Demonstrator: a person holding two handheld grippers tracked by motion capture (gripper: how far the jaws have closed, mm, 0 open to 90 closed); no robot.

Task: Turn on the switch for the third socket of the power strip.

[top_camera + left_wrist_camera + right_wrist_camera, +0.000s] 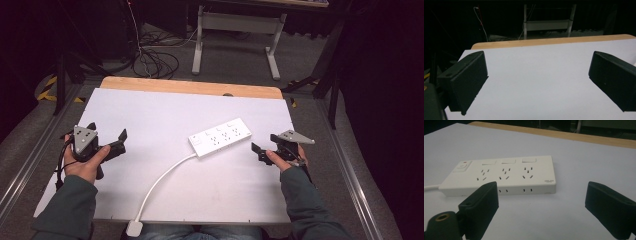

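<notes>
a white-topped table (pixel 165 200) (wooden strip along its far edge) carries a white power strip (pixel 220 137) and its cord (pixel 160 182).

White table (pixel 165 112) — grey desk frame (pixel 235 30) beyond.

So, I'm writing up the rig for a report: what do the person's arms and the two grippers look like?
Both forearms wear dark green sleeves. The left gripper and right gripper are black, each topped by a grey three-cornered plate with small holes, and a thin dark cable trails from each. Their fingers are thick, matte black blocks with rounded corners.
</notes>
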